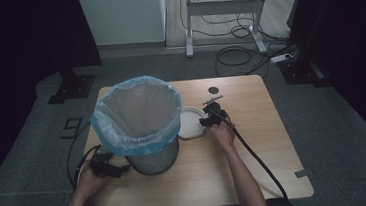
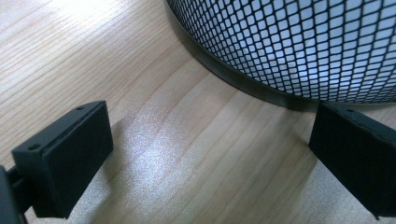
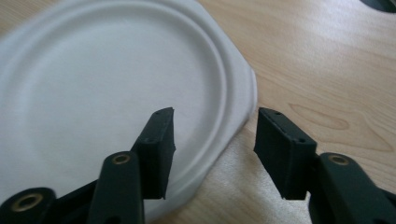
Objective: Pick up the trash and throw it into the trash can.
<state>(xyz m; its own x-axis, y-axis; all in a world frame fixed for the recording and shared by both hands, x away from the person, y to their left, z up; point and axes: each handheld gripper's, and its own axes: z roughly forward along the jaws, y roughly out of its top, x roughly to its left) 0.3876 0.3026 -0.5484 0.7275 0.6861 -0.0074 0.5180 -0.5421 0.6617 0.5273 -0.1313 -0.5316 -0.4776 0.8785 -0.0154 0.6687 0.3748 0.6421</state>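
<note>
**Both tongs open, one astride the plate's rim, one by the bin**

Your right tongs (image 3: 212, 149) stand partly open and hold nothing: one jaw is over the white plate (image 3: 93, 93), the other over bare wood beyond its rim, so the rim runs between them. In the high view those tongs (image 1: 208, 121) sit at the plate's (image 1: 188, 122) right edge, with your right hand (image 1: 222, 133) behind them.

Your left tongs (image 2: 210, 154) are spread wide, empty, low over the wooden table (image 2: 93, 56), pointed at the foot of the mesh bin (image 2: 299, 46). From above, they (image 1: 119, 169) lie just beside the bin's (image 1: 153, 158) lower left, in your left hand (image 1: 88, 181). A blue bag (image 1: 137, 114) lines the bin, folded over its top. The plate lies flat, partly hidden behind the bin's right side.
</note>
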